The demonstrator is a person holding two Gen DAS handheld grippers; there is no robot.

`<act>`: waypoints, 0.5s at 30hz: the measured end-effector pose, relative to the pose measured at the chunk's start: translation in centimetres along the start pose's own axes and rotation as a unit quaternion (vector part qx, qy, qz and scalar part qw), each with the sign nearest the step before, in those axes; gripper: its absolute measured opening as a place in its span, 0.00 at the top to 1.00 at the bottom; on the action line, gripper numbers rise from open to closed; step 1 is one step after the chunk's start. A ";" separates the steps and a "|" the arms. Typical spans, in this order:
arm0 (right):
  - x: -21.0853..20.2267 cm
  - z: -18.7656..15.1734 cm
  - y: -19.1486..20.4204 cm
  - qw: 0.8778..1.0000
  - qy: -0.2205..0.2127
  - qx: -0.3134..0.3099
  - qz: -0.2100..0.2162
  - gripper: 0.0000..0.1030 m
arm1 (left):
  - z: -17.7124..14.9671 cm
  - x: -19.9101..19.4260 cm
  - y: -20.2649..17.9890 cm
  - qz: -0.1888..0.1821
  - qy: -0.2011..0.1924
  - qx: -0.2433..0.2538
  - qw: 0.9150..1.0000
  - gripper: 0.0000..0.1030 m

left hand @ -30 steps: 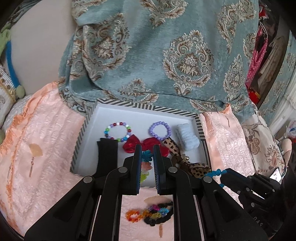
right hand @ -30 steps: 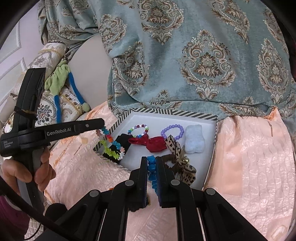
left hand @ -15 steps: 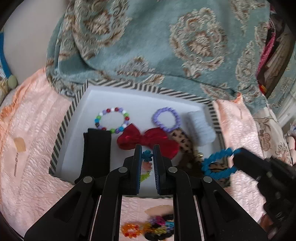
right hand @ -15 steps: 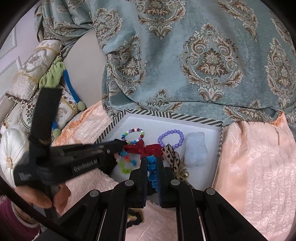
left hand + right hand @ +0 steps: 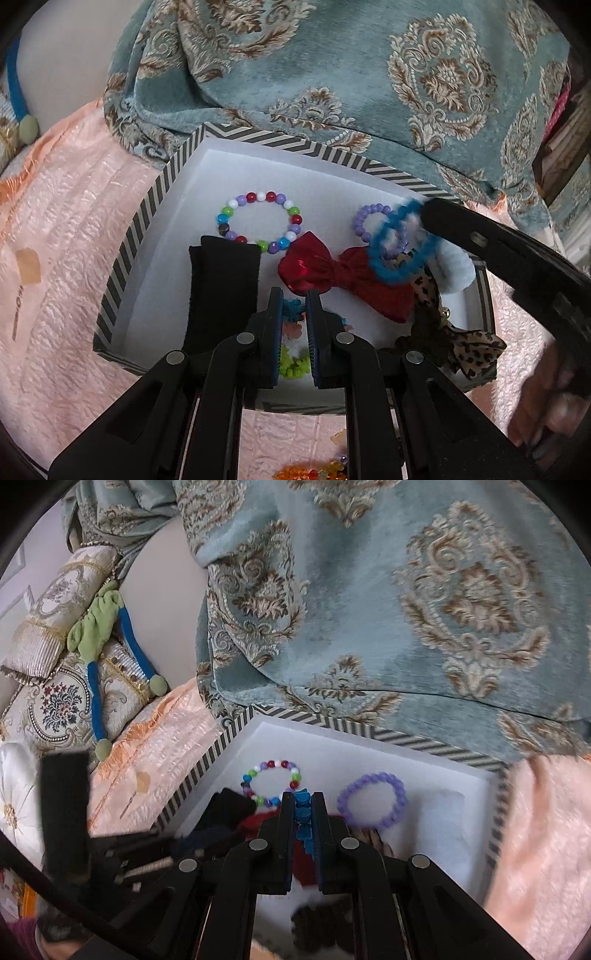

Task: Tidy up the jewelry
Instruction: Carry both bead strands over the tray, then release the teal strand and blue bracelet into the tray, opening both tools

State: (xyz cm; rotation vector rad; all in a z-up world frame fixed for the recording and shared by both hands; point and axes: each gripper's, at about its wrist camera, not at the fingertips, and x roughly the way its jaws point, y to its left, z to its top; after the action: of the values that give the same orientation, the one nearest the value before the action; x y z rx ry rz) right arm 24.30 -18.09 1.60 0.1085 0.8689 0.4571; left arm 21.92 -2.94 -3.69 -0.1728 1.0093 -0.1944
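The right gripper [image 5: 302, 814] was clamped on a blue bead bracelet [image 5: 400, 245], a run of blue beads pinched between its narrow jaws, the loop hanging from its tip over the right half of the striped box [image 5: 127, 254], above the purple bracelet [image 5: 373, 799] and the red bow [image 5: 343, 277]. In the left wrist view that blue loop looked blurred. The left gripper [image 5: 294, 314] was likewise nearly closed, gripping a multicoloured flower-bead bracelet [image 5: 293, 360] with teal, pink, white and lime pieces showing between and below its pads, over the near edge of the box. Inside the box, on its white lining, a rainbow bead bracelet [image 5: 260, 221] lay toward the far left, touching the top of a black folded band [image 5: 221, 291] along the left side. The red bow sat in the middle, a pale blue fluffy scrunchie [image 5: 454, 273] near the right wall, and a leopard-print bow [image 5: 465, 347] draped across the near right corner. The box rested on a peach quilted cover [image 5: 62, 295], with more beaded pieces [image 5: 314, 472] on the cover before its near edge.
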 end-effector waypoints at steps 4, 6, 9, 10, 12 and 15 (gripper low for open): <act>2.9 1.5 0.1 1.000 0.009 0.008 0.013 0.92 | 0.0 0.5 0.3 0.001 0.001 0.002 1.000 0.90; 4.1 2.1 0.0 1.000 0.012 0.015 0.019 0.92 | 0.0 0.7 0.3 -0.002 0.002 0.002 1.000 0.89; 6.2 2.7 -0.7 1.000 0.019 0.023 0.001 0.92 | 0.1 0.8 0.4 -0.003 0.000 0.001 1.000 0.89; 6.7 2.8 -1.1 0.999 0.022 0.026 -0.006 0.93 | 0.2 0.9 0.5 -0.004 -0.001 0.000 1.000 0.89; 8.0 2.9 -1.8 0.999 0.025 0.028 -0.029 0.93 | 0.4 1.0 0.5 -0.005 -0.004 -0.001 1.000 0.89; 9.1 3.3 -2.6 0.998 0.029 0.027 -0.040 0.93 | 0.4 1.0 0.6 -0.006 -0.011 -0.004 1.000 0.89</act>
State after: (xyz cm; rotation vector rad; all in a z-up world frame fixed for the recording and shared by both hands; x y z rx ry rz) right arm 32.75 -16.16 -3.48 0.1105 0.9403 0.3631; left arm 22.87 -2.58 -4.41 -0.1868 0.9880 -0.1990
